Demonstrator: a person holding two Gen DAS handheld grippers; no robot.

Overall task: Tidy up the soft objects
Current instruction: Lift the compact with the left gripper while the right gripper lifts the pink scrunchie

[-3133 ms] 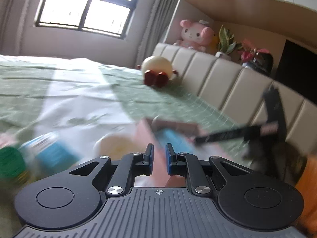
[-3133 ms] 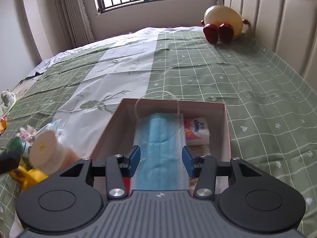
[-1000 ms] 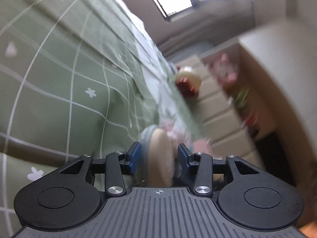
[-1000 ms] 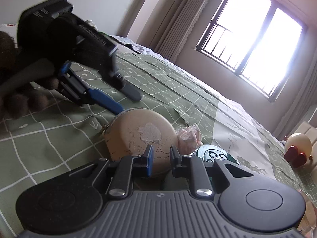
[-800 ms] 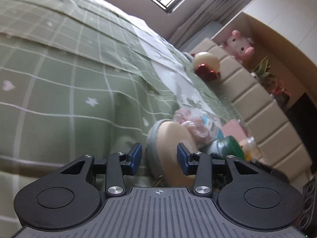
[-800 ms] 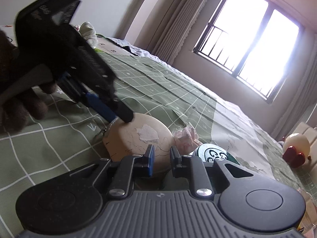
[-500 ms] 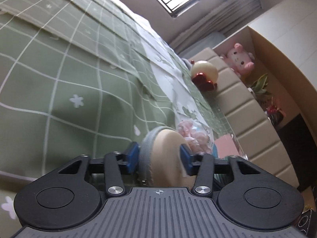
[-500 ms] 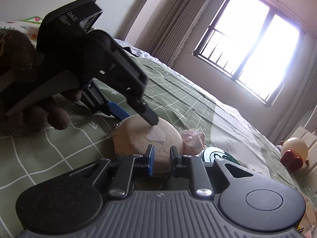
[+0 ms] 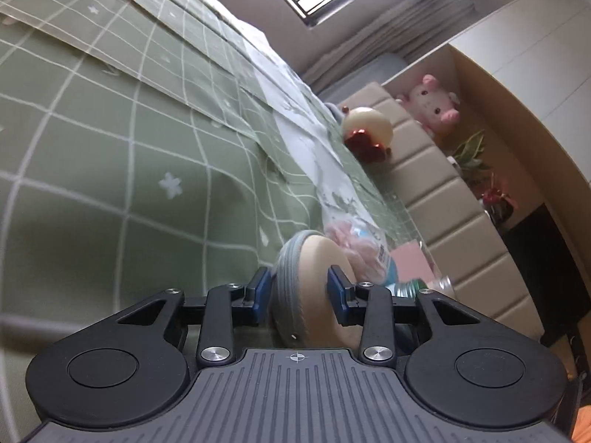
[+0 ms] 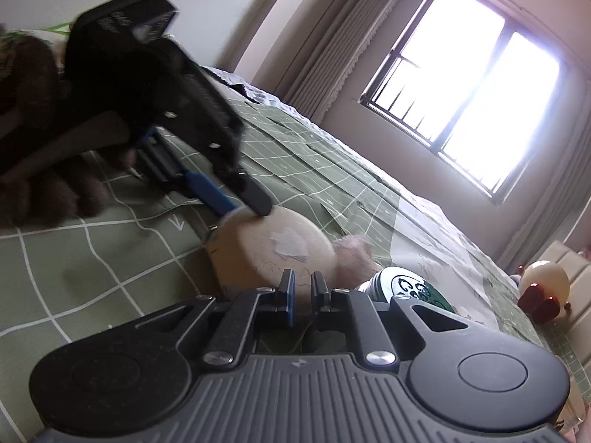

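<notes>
Jaws of the left gripper [image 9: 298, 291] are sitting on either side of the round beige pouch [image 9: 317, 280], having just been closing in from a wider spread half a second back; the blue pads look to be pressing on its grey zippered rim and its beige face. Jaws of the right gripper [image 10: 302, 293] are nearly together, closing a touch more, with only a narrow slit between them; what they are pinching at the pouch's near edge, if anything, cannot be told.

Against three seconds ago, the pink box [image 9: 410, 260] with the blue mask in it is no longer lying under the right gripper; now only a corner of it is showing far right in the left wrist view, contents hidden. Both grippers are now working at the pouch on the green checked bed [image 9: 110, 170].

The pouch is resting on the bed, a pink crinkly packet [image 10: 352, 254] just behind it and a green-and-white lid [image 10: 406, 288] to its right.

The right wrist view is showing the left gripper [image 10: 243, 205] from outside, blurred, with a brown-gloved hand [image 10: 44, 181] behind it, its fingertips straddling the pouch's top edge. The left wrist view alone is showing the padded headboard [image 9: 443, 199], the pink plush pig [image 9: 432, 109] and the shelf plants.
</notes>
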